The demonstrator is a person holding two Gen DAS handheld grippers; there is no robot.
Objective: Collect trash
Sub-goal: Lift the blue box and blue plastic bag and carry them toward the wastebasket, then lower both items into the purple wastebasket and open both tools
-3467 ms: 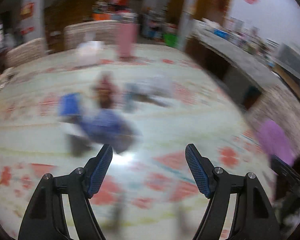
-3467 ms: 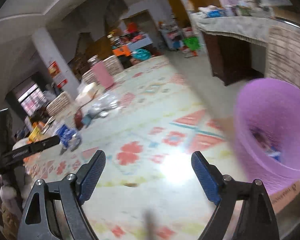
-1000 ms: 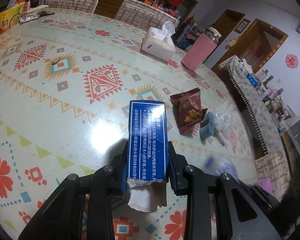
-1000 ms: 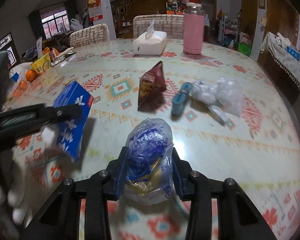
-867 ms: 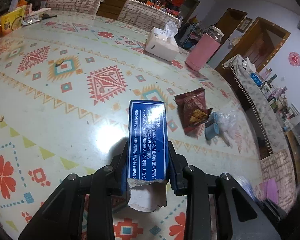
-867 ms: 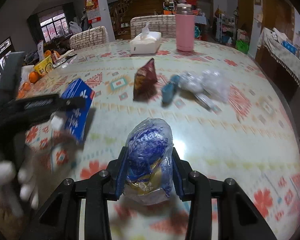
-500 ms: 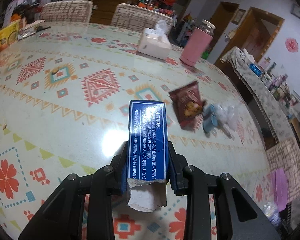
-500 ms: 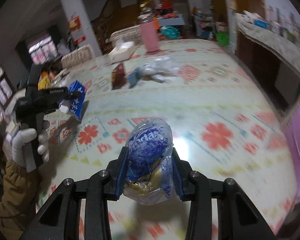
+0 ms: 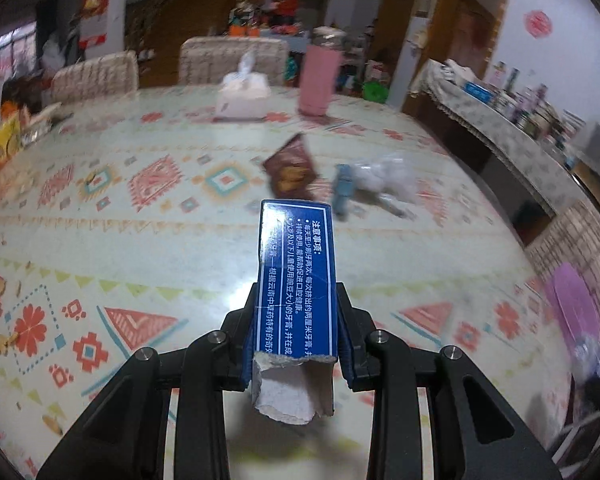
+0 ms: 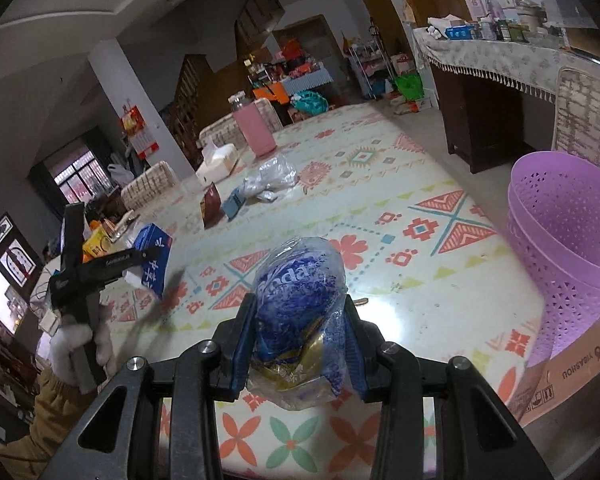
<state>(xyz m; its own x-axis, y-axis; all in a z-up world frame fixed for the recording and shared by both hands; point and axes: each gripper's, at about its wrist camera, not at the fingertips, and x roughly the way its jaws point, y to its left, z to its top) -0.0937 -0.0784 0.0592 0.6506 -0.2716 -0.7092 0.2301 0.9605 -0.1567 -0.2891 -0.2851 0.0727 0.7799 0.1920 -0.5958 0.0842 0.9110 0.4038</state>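
Note:
My left gripper (image 9: pixel 298 332) is shut on a torn blue carton (image 9: pixel 296 276) and holds it above the patterned table (image 9: pixel 140 248). It also shows in the right wrist view (image 10: pixel 153 258), at the left. My right gripper (image 10: pixel 300 336) is shut on a crumpled blue plastic wrapper (image 10: pixel 300 296), held over the table's near edge. A purple basket (image 10: pixel 564 240) stands to the right of it, off the table edge; it is blurred in the left wrist view (image 9: pixel 572 304). On the table lie a brown snack bag (image 9: pixel 290 168), a small blue packet (image 9: pixel 342 192) and a clear plastic bag (image 9: pixel 384 178).
A white tissue box (image 9: pixel 242 100) and a pink bottle (image 9: pixel 318 80) stand at the table's far side. Chairs (image 9: pixel 228 58) line the far edge. Snack packs (image 9: pixel 2 140) lie at the far left. A cardboard box (image 10: pixel 568 376) sits under the basket. A counter (image 10: pixel 500 56) runs at the right.
Both grippers, holding their trash, swung right toward the purple basket, which is now close at the right in the right wrist view. The table trash has not moved.

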